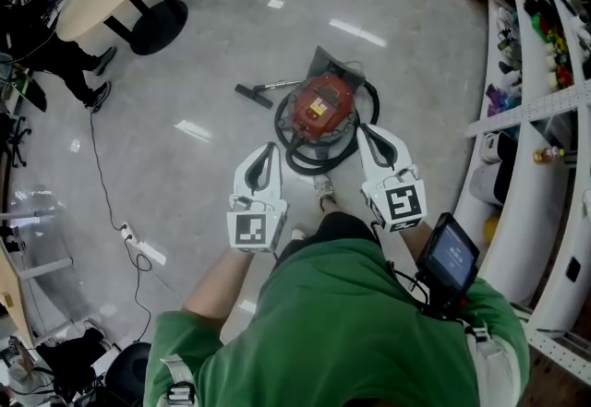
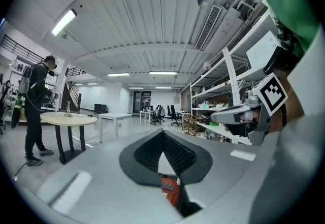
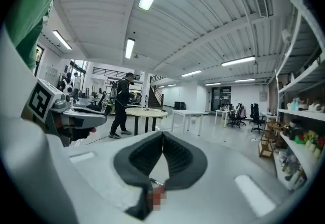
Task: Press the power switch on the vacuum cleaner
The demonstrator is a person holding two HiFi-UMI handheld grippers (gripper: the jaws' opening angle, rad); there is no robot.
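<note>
Sitting on floor [image 1: 203, 73], red vacuum cleaner [image 1: 323, 108] lies just ahead of both jaws. Left gripper [image 1: 269, 152] near its left side, right gripper [image 1: 368, 132] near its right; both jaws closed, tips together, empty.

We wear a green short-sleeved shirt [image 1: 351, 322] with grey straps [image 1: 175, 382], a small dark screen [image 1: 451, 256] with black cables [image 1: 406, 283] at the right forearm, and the white left gripper [image 1: 271, 149] and right gripper [image 1: 366, 129] each bear dark ribbed pads [image 2: 147, 154] and 1 cube [image 1: 250, 230] of black-and-white square markers.
</note>
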